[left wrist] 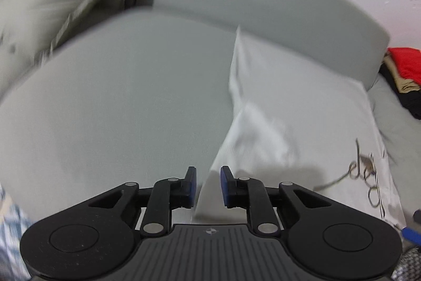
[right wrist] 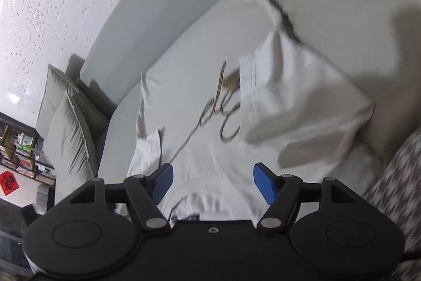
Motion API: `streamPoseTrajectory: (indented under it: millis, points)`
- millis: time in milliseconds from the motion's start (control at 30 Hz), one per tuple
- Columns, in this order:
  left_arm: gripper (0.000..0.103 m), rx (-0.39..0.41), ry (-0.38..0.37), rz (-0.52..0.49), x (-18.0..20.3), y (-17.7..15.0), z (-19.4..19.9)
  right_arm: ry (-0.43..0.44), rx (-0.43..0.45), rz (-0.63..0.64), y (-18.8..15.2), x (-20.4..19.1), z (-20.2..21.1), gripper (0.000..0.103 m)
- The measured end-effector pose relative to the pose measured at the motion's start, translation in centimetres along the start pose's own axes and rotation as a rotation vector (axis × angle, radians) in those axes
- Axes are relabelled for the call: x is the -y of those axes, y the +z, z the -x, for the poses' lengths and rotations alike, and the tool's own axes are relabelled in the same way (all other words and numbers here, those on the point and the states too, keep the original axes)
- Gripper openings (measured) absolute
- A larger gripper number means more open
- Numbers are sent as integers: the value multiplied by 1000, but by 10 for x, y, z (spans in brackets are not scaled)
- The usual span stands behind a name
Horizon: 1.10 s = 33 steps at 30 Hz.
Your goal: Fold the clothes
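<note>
Left gripper (left wrist: 208, 186) slightly parted over white T-shirt (left wrist: 289, 123) edge, ungripped, right gripper (right wrist: 213, 183) spread wide above its collar.

White T-shirt (right wrist: 210, 86): soft matt cotton-like cloth, creased, with a thin brown script print; ribbed collar at the near edge. Pale grey sofa seat (left wrist: 118, 102): smooth, matt woven upholstery. Beige cushions (right wrist: 71, 128) at left: matt cloth, wrinkled, with piped seams. White wall (right wrist: 52, 4): rough, stippled plaster finish. Left tongs (left wrist: 208, 185) and right tongs (right wrist: 213, 182): matt black plastic links, dull silver metal pivot pins, blue rubbery pads (right wrist: 264, 182). Red and black folded cloth (left wrist: 405, 70) at far right: matt.
</note>
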<state>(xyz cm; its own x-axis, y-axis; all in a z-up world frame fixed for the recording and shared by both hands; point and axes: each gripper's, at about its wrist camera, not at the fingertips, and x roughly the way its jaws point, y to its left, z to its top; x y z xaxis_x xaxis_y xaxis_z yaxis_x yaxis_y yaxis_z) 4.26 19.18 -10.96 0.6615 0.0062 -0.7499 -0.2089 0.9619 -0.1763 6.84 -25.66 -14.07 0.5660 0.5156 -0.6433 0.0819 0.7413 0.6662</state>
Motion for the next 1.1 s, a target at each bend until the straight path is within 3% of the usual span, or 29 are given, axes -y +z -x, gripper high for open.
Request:
streamPoseTrajectory:
  millis: [33,67,133,167,300,400,433,567,767,833,933,1000,1033,1100]
  points:
    - [10,11,0,-17,4,5,-3,-15,30,8,4,1,3,62]
    - [7,3,5,-36,9,9,-12,-43,64,16,10,2,5,48]
    - [4,-13,14,-74,19,16,-29,-112,123,21,23,7,6,31]
    - [4,-22,18,-93,25,20,-38,-144,141,16,31,11,3,29]
    - [5,-78,27,-173,42,26,-78,-232,162,9,64,22,-20,29]
    - [10,-172,76,-150,37,28,-104,-280,139,52,83,20,-47,29]
    - [15,-187,90,-135,34,29,-108,-302,129,78,86,18,-58,29]
    - [15,-188,130,-157,31,27,-101,-342,29,165,83,13,-91,31]
    - [17,-155,140,-152,29,19,-82,-318,-24,458,24,-25,-68,32]
    - [16,-118,123,-157,31,16,-68,-276,-40,447,17,-25,-50,36]
    - [16,-92,69,-158,32,10,-52,-266,32,372,25,-17,-21,43]
    - [16,-117,47,-151,37,6,-56,-300,60,329,36,-6,-14,36]
    - [16,-132,46,-156,41,4,-60,-316,61,309,41,0,-15,21]
    - [16,-161,86,-209,53,-2,-69,-341,37,272,50,14,-24,13]
